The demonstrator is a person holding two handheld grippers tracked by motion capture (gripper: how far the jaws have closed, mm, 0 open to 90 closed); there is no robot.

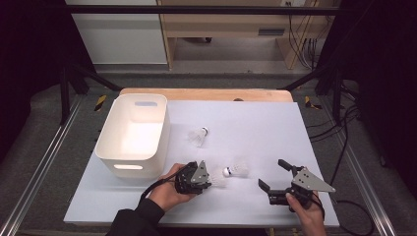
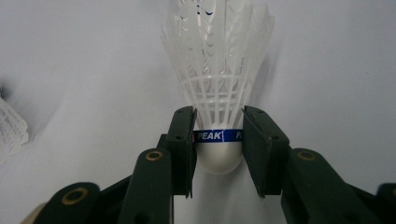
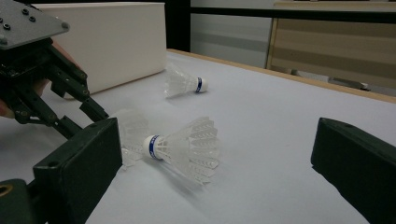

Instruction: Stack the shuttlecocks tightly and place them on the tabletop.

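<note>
left gripper (image 1: 209, 181): fingers (image 2: 182, 140) are pinched on the held shuttlecock (image 2: 218, 93) at its banded cork, feathers pointing away from the fingers; the firm cork is gripped so the skirt is not crushed.
right gripper (image 1: 275, 178): fingers (image 3: 77, 163) are spread wide and empty, likely kept ready for the next pick.
second shuttlecock (image 3: 180, 144): laid on its side on the tabletop (image 1: 255, 128), between and ahead of the right fingers, just beside the left fingers.
third shuttlecock (image 1: 198, 135): farther out, well apart from both sets of fingers.
white bin (image 1: 133, 135): beyond the left fingers, judged the drop target.
</note>
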